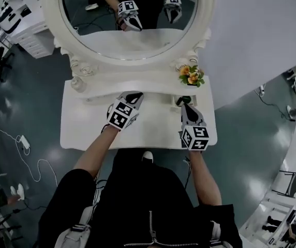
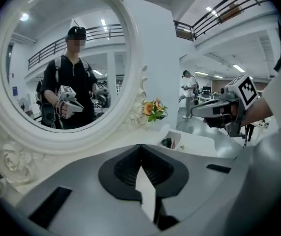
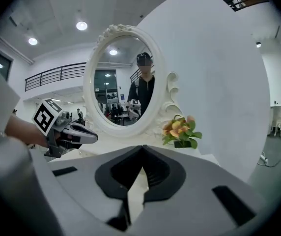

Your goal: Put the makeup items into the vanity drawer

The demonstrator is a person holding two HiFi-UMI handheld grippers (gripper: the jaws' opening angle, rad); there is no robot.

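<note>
A white vanity table (image 1: 86, 123) stands under a round mirror (image 1: 127, 19). My left gripper (image 1: 134, 95) hovers over the middle of the tabletop, its jaws shut with nothing between them (image 2: 140, 149). Over the right part of the top my right gripper (image 1: 184, 105) is also shut and empty (image 3: 141, 150). A small open white drawer (image 2: 176, 137) sits at the back right of the vanity, below the flowers. A dark round makeup item (image 2: 166, 142) lies inside it. The right gripper's tip is close in front of this drawer in the head view.
A small pot of orange flowers (image 1: 191, 76) stands at the back right, beside the mirror's carved frame (image 2: 138, 102). A white wall panel (image 1: 262, 35) rises to the right. Cables and a power strip (image 1: 23, 141) lie on the floor at the left.
</note>
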